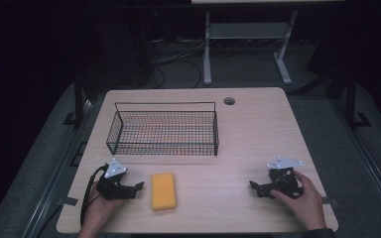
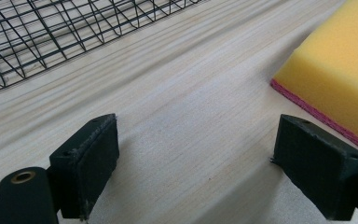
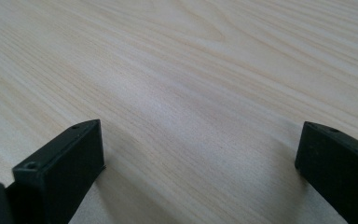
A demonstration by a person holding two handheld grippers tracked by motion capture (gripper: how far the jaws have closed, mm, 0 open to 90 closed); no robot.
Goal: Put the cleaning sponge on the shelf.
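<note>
The left gripper (image 2: 193, 154) is resting low on the table (image 2: 182, 98) with its jaws spread wide and nothing between them, the sponge (image 2: 338, 70) lying just past its right-hand jaw and cut off by the frame edge, a pink underlayer showing there that the high view is not resolving. The right gripper (image 3: 200, 154) is likewise sitting with jaws spread over bare wood. From above, the sponge (image 1: 163, 190) is lying flat just beside the left gripper (image 1: 138, 189), in front of the wire basket (image 1: 164, 130), the right gripper (image 1: 254, 187) well apart, each hand partly covering its tool.
</note>
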